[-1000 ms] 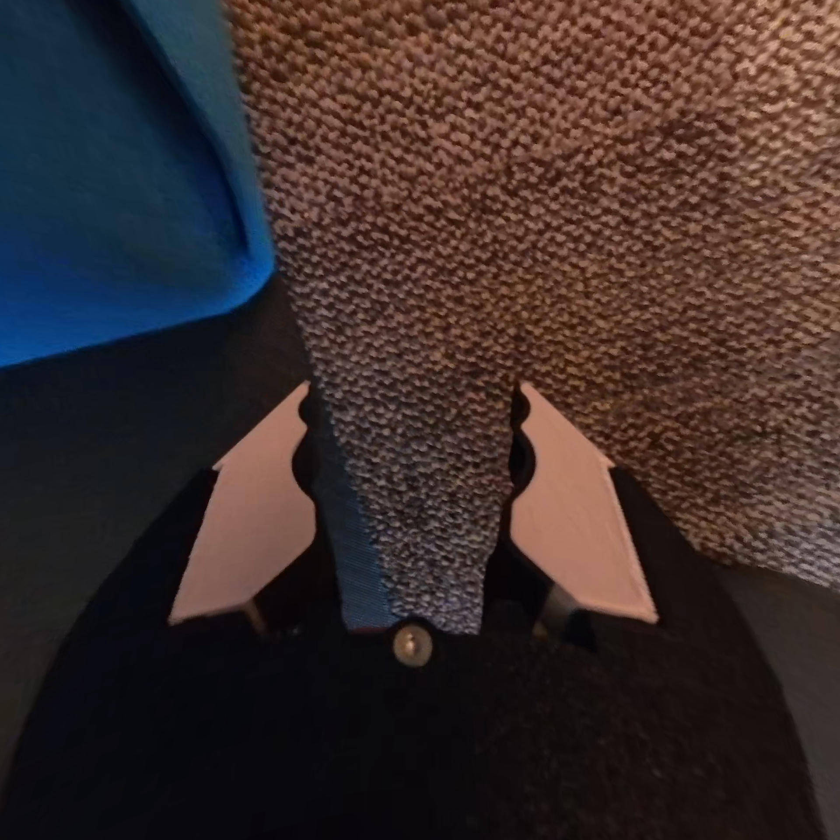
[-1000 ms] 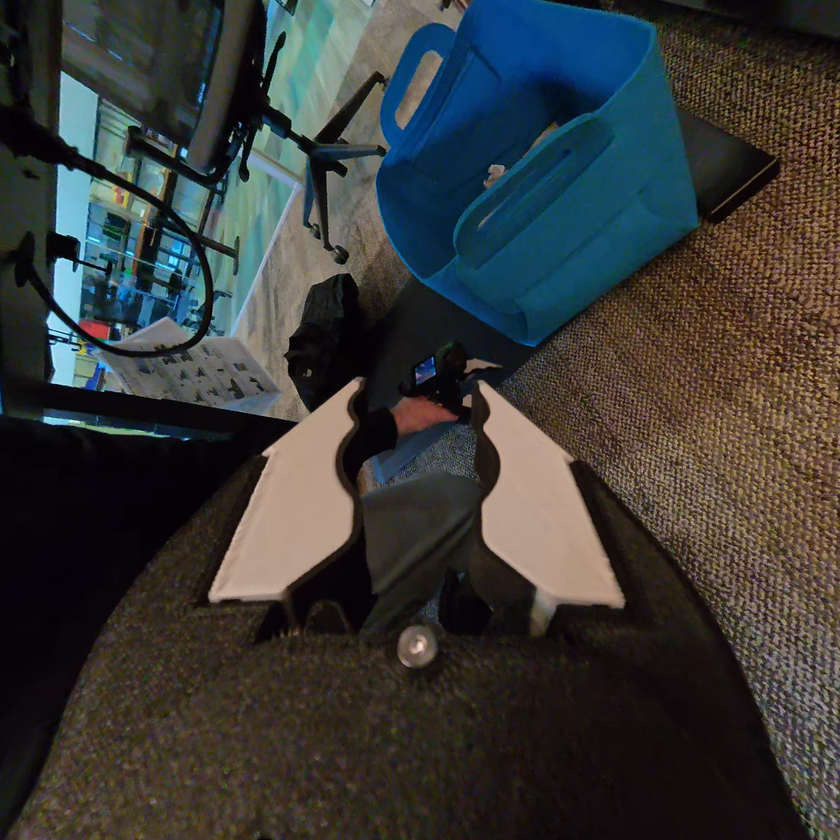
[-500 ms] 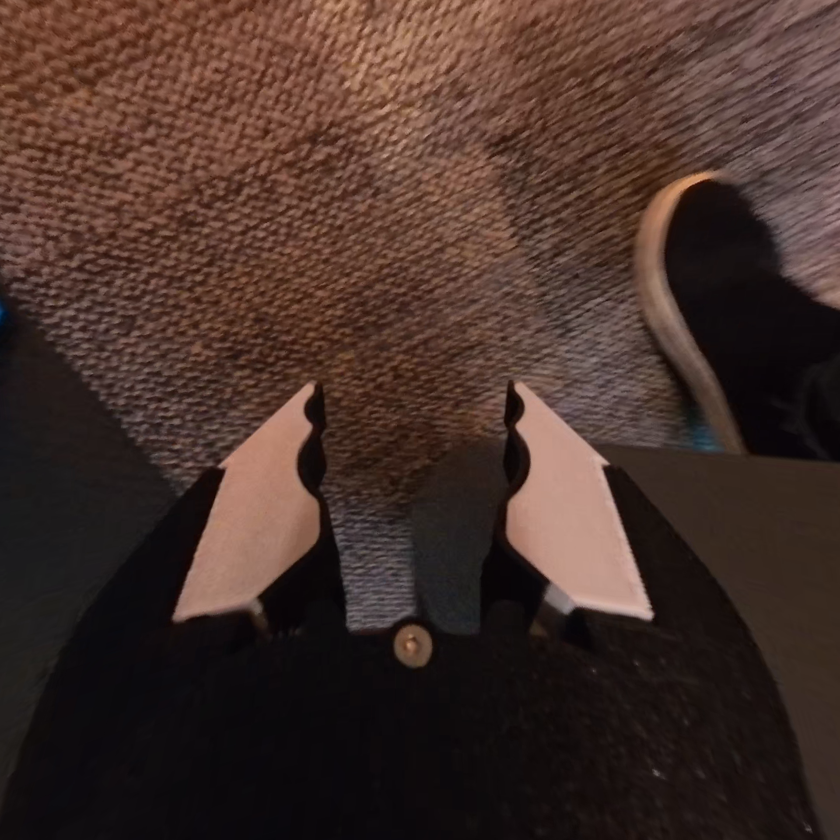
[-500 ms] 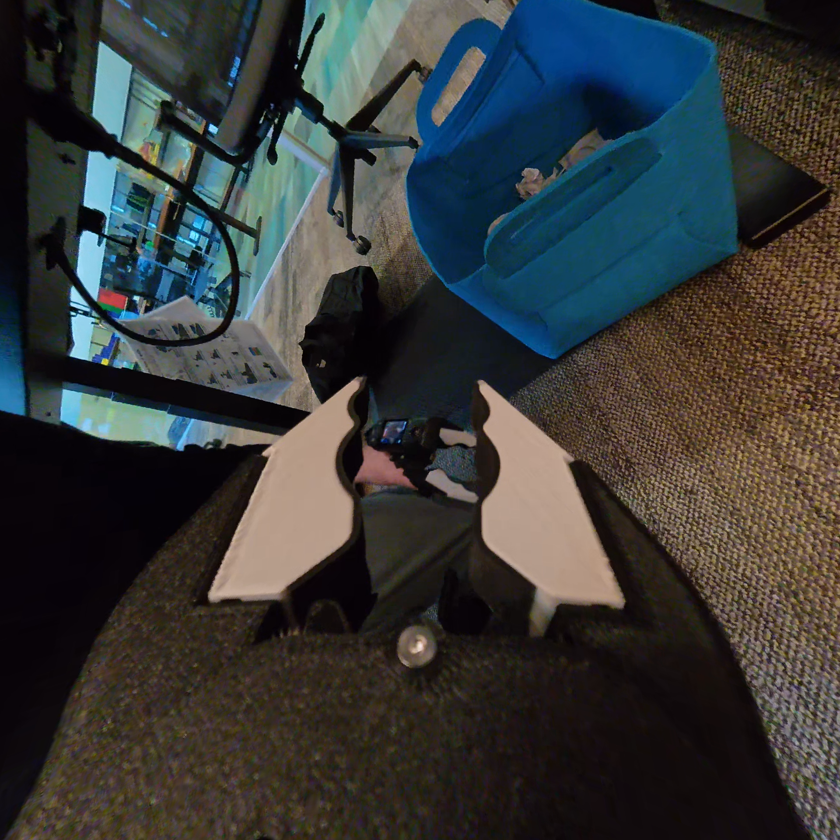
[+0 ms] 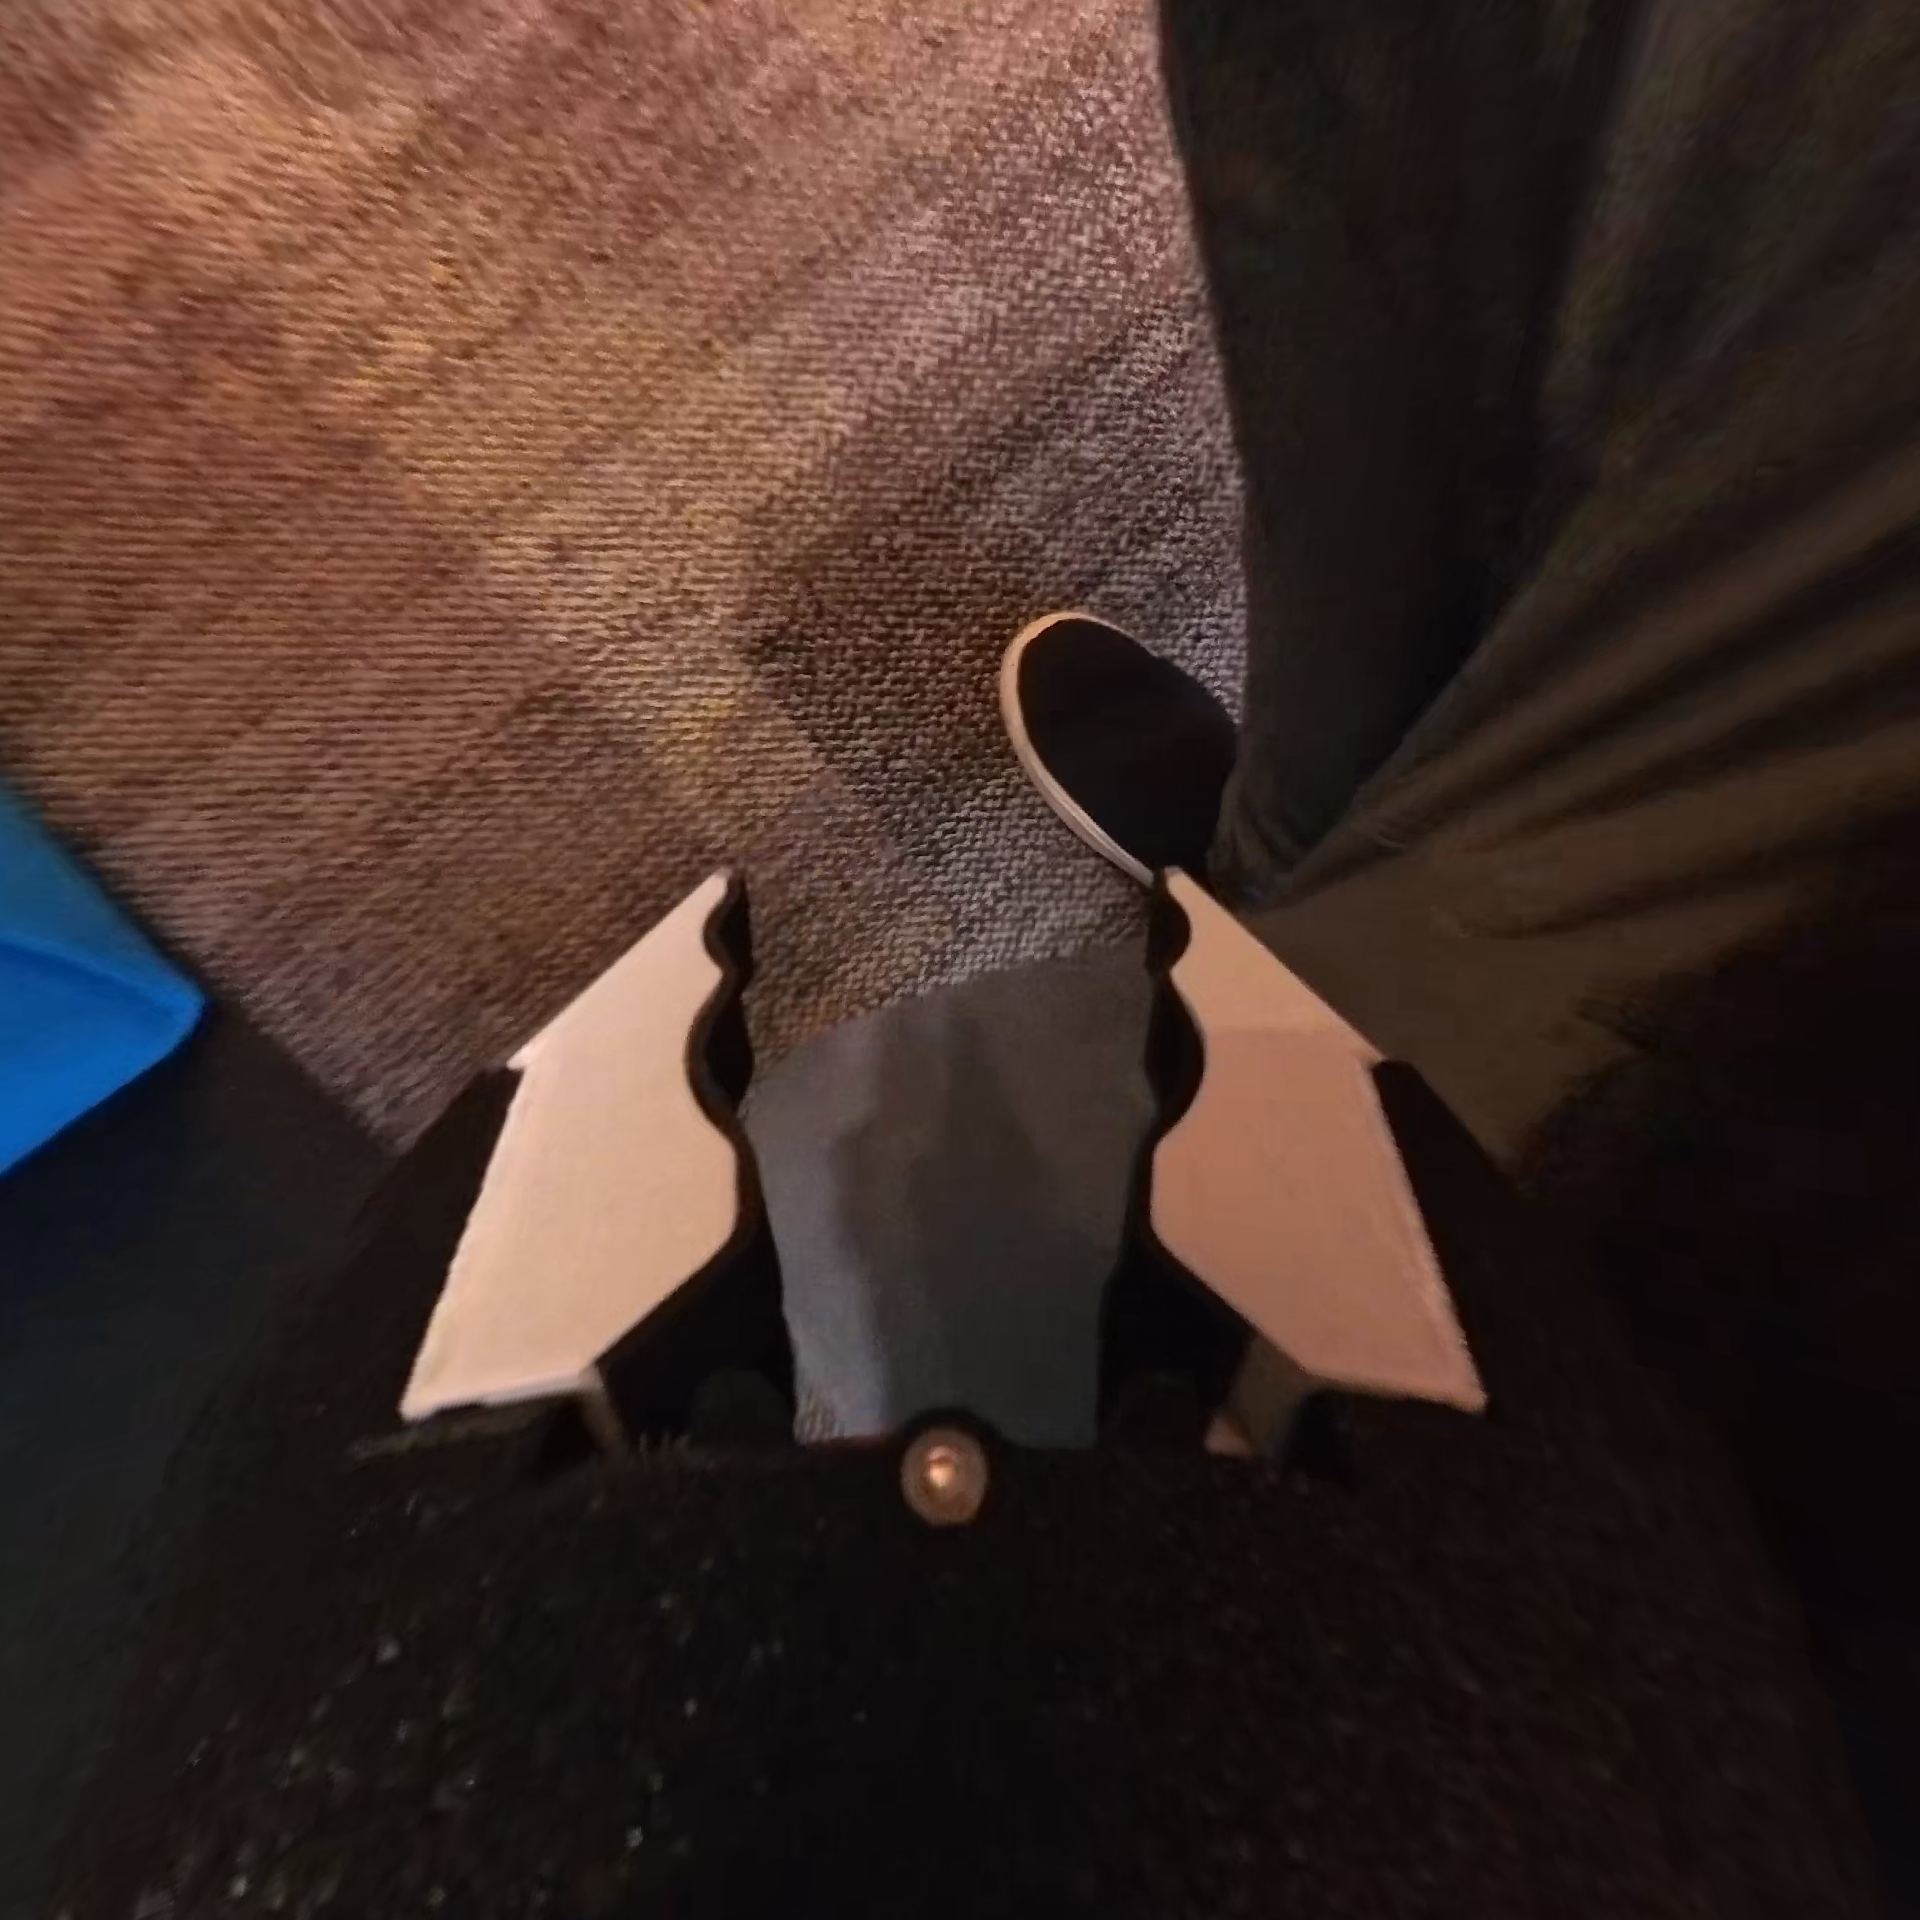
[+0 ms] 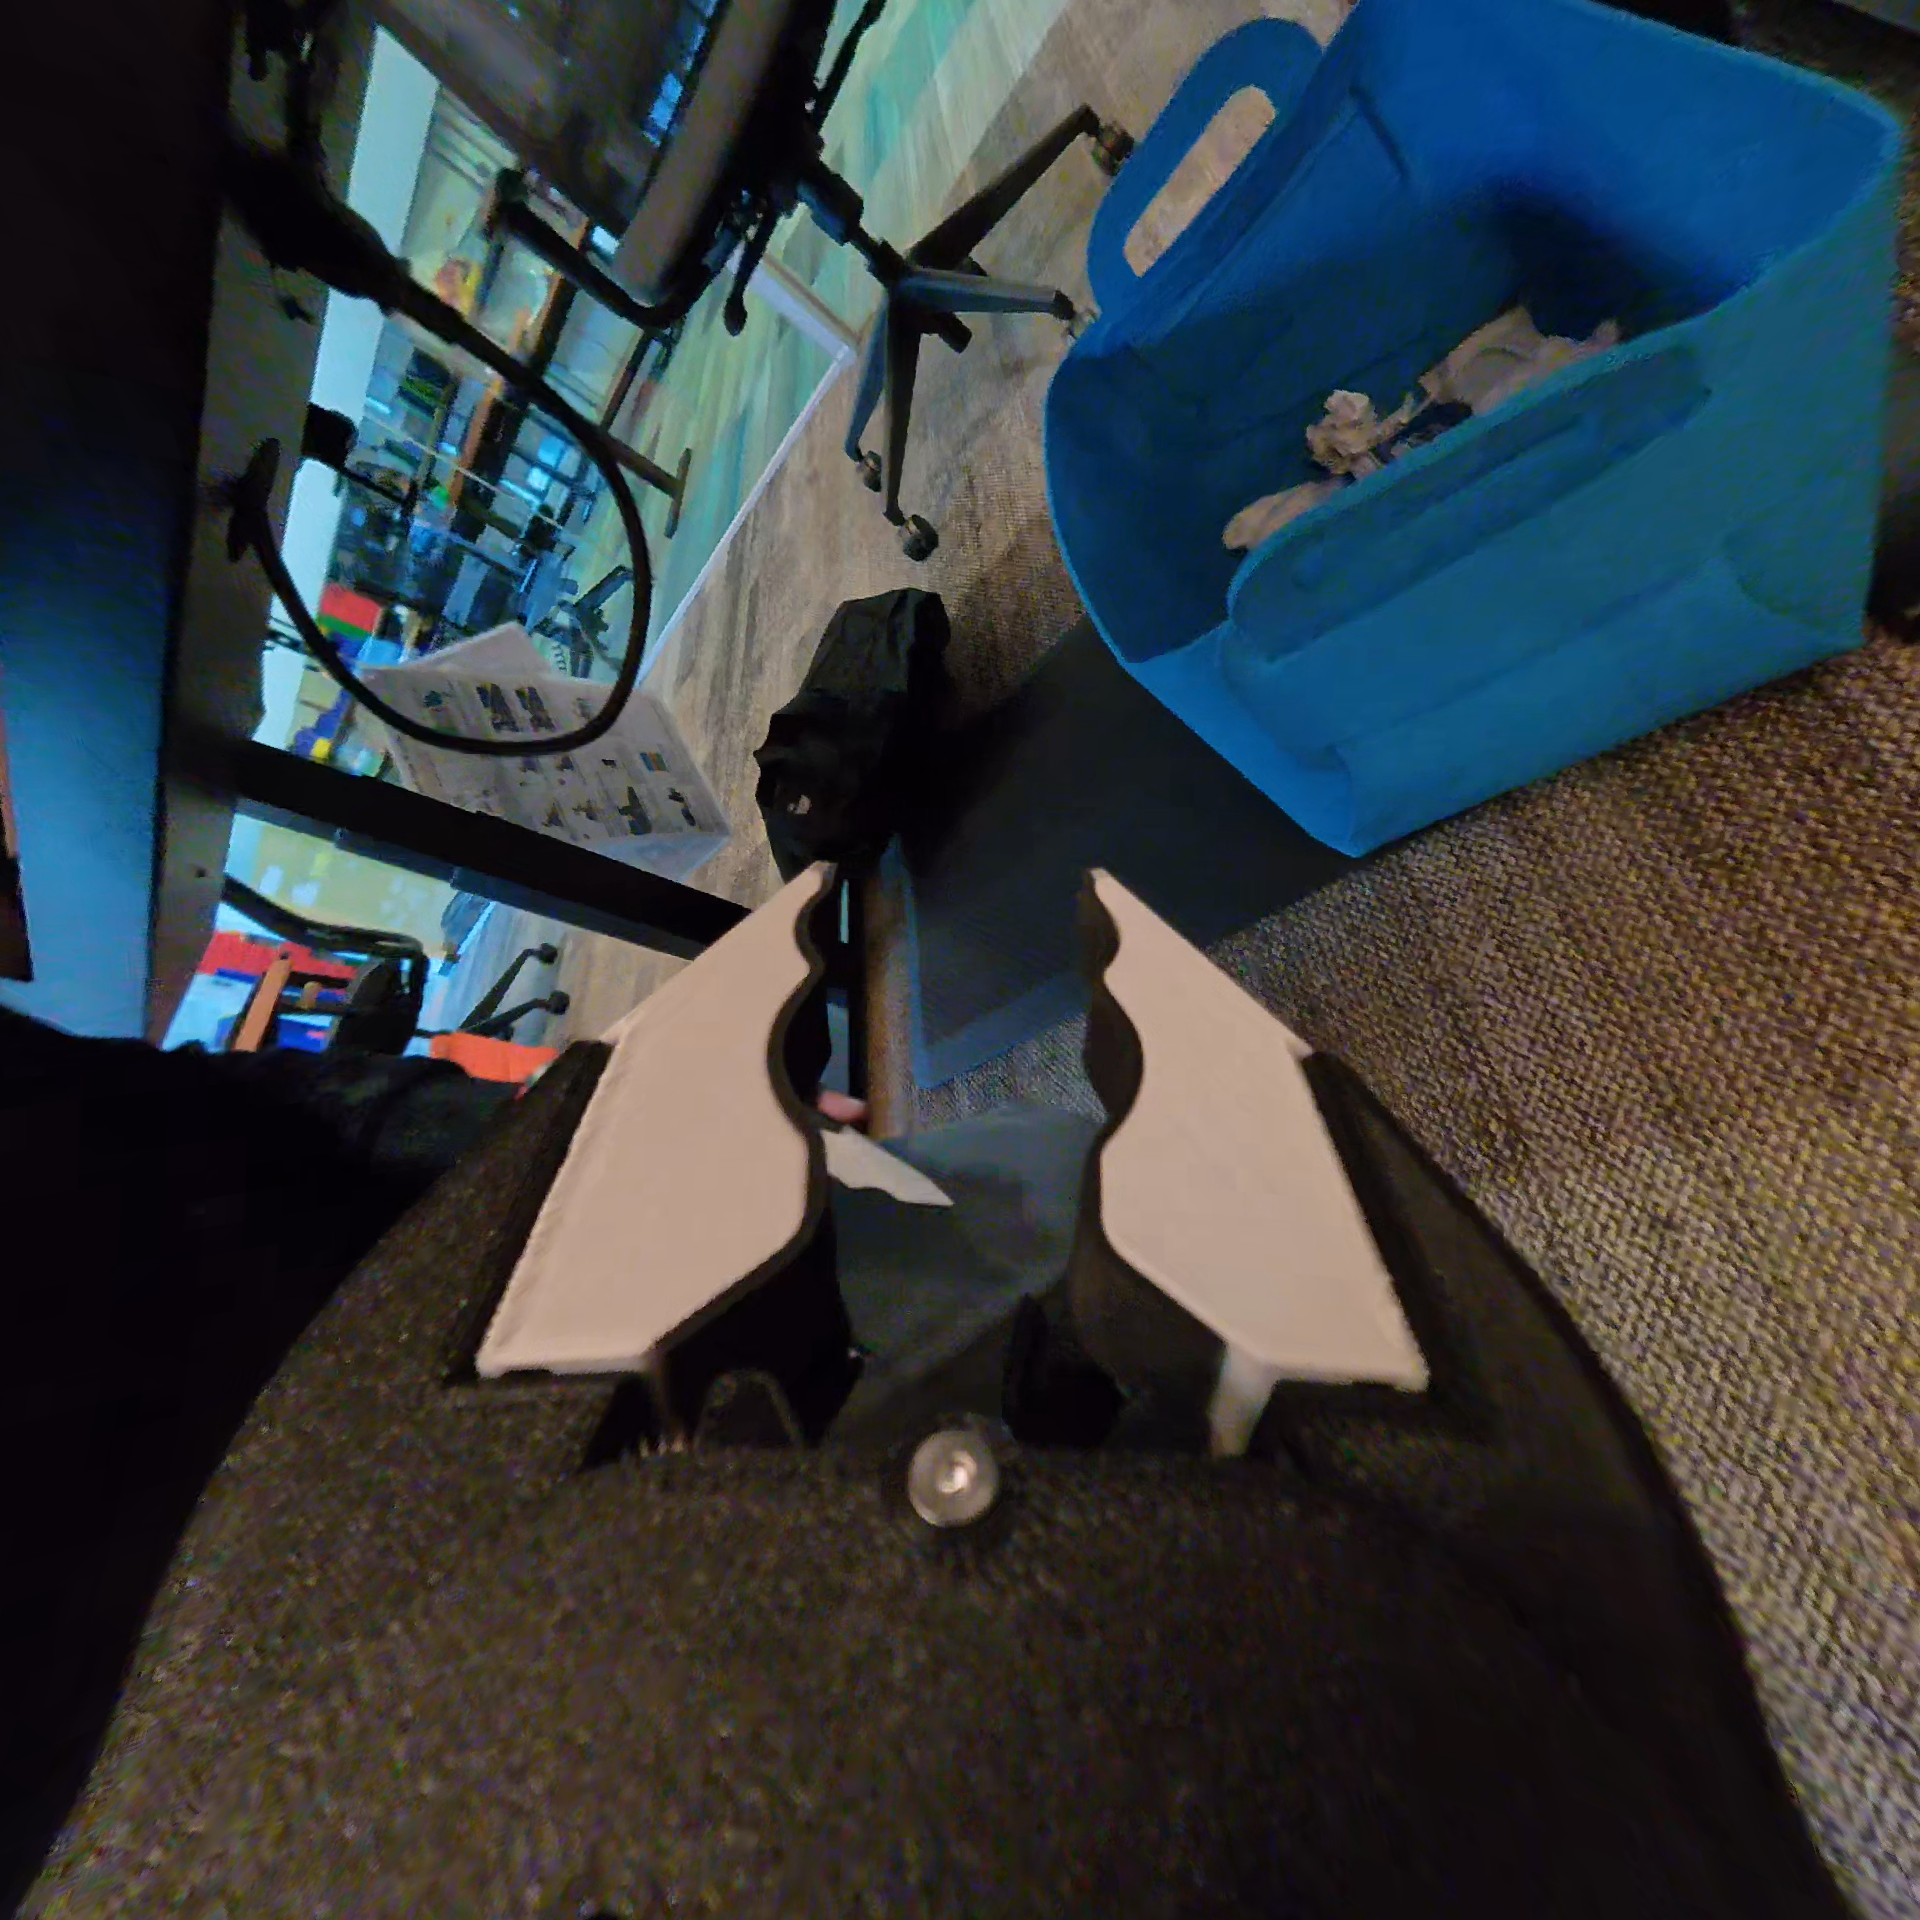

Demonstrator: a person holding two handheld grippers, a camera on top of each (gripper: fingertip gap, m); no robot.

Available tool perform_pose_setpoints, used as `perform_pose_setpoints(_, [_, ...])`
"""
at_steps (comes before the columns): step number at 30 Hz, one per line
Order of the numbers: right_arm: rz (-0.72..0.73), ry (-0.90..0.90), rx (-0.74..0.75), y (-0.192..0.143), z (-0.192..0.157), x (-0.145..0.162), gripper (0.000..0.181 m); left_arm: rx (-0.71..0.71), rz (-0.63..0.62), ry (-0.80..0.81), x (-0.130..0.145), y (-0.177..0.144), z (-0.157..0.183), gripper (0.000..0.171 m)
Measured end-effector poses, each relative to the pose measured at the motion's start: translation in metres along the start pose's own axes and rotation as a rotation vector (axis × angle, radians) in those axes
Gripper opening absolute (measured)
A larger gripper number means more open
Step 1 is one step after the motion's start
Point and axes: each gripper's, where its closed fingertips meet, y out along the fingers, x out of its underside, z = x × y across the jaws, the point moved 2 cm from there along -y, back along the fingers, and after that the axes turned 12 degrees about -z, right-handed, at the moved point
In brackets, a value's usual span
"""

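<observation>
My left gripper is open and empty, held above brown-grey carpet. A dark board edge lies below its jaws. A black shoe with a white sole and a dark trouser leg stand just past the right finger. My right gripper is open and empty, tilted sideways over the carpet. A blue felt bin with crumpled white and dark cloths inside stands ahead on a dark mat.
A corner of the blue bin shows at the left in the left wrist view. A black bag, an office chair base, a hanging cable, a printed sheet and a dark table leg lie beyond the right gripper. One gripper's finger ends stand about 30 cm off the other's.
The left gripper has swung away from the blue bin toward the shoe and trouser leg, which now fill the right side. The right gripper has risen; the bin looks nearer and its contents show.
</observation>
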Motion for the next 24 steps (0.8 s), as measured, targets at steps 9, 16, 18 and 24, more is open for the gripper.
perform_pose_setpoints(9, [0.004, -0.072, -0.078, 0.040, -0.016, -0.043, 0.044, -0.250, 0.066, 0.044, -0.074, -0.236, 0.001, 0.065])
perform_pose_setpoints(16, [0.026, -0.060, -0.085, 0.050, -0.023, -0.049, 0.044, -0.255, -0.019, 0.374, -0.085, -0.309, 0.046, 0.047])
perform_pose_setpoints(18, [0.031, -0.053, -0.089, 0.051, -0.027, -0.049, 0.044, -0.190, -0.073, 0.444, -0.075, -0.312, 0.053, 0.045])
perform_pose_setpoints(24, [0.066, -0.057, -0.101, 0.052, -0.050, -0.049, 0.044, 0.058, -0.342, 0.411, -0.024, -0.278, 0.085, 0.046])
